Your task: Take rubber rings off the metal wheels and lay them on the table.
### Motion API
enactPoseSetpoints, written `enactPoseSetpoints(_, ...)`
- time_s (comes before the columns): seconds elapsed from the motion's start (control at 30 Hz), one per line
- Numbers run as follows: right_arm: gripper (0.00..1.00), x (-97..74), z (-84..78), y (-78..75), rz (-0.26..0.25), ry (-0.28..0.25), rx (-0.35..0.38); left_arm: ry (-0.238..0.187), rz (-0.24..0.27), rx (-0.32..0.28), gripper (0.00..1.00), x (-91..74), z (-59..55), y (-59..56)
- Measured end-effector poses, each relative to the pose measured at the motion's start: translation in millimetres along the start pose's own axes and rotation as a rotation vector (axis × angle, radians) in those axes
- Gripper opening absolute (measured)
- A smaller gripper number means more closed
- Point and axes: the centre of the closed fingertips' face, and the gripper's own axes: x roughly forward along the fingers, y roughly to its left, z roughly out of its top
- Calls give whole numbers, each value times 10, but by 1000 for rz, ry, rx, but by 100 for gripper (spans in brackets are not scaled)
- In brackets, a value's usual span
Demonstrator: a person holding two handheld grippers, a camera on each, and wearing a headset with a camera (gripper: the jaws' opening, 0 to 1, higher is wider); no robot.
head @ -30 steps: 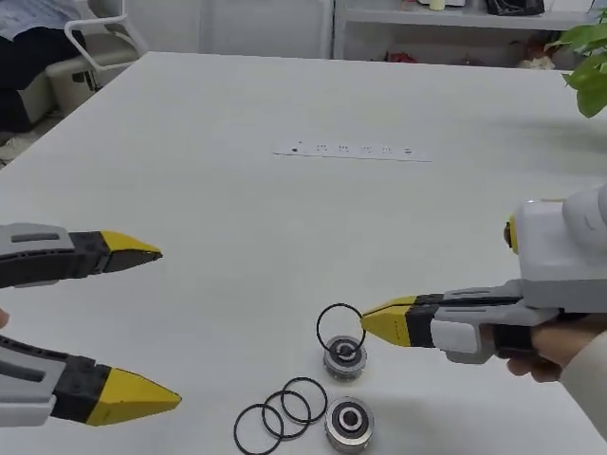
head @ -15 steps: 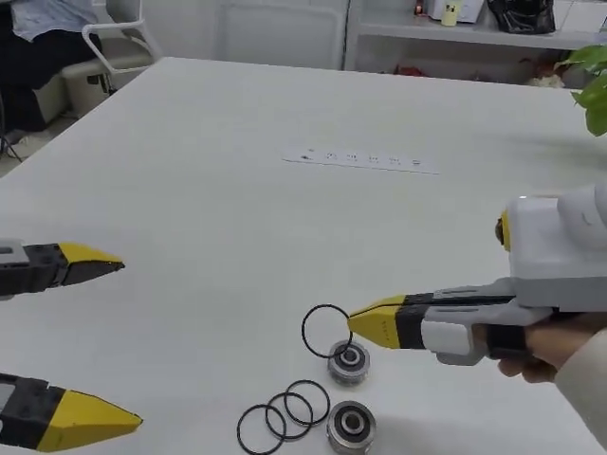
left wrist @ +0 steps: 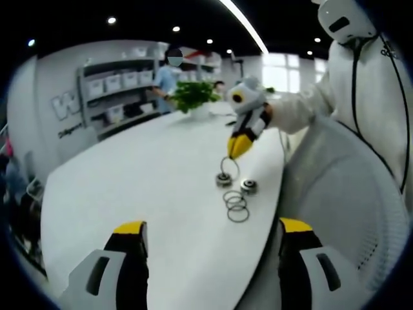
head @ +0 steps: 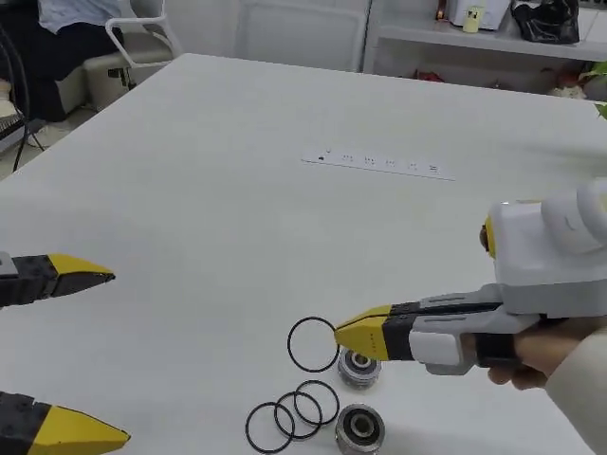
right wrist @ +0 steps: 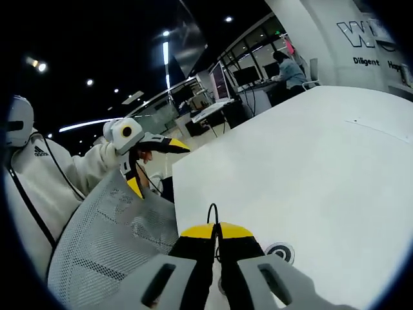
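Observation:
My right gripper (head: pixel 340 335) is shut on a thin black rubber ring (head: pixel 313 343), holding it upright just left of a metal wheel (head: pixel 359 369). A second metal wheel (head: pixel 360 427) lies nearer the table's front edge. Three loose black rings (head: pixel 293 413) overlap on the table beside it. My left gripper (head: pixel 100 357) stands open and empty far to the left. In the left gripper view the right gripper (left wrist: pixel 241 143) holds the ring (left wrist: pixel 227 166) above the wheels (left wrist: pixel 224 180). In the right gripper view the ring (right wrist: pixel 212 216) pokes up edge-on from the shut jaws.
The white table (head: pixel 237 190) stretches far back, with a flush socket strip (head: pixel 379 163) in its middle. A white chair (head: pixel 142 43) stands at the back left and shelves (head: pixel 474 33) behind. A person in white (left wrist: pixel 348 97) sits at the table's edge.
The right gripper has carried the ring off the upper wheel and to the left of it. The left gripper has drawn back toward the left edge of the view.

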Motion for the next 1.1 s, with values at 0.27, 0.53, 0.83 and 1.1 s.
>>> enactPoseSetpoints(0.27, 0, 173, -70, 84, 52, 49, -7, 0, 7, -26, 85, -3, -48, -14)
enactPoseSetpoints(0.53, 0, 355, -216, 143, 95, 103, 0, 5, 14, -40, 86, -12, -99, -24)
enactPoseSetpoints(0.83, 0, 544, -388, 134, 122, 162, 3, 3, 29, -55, 86, -32, -120, -8)
enactPoseSetpoints(1.1, 0, 611, -548, 71, 117, 199, 33, 7, 38, -58, 85, -40, -137, 15)
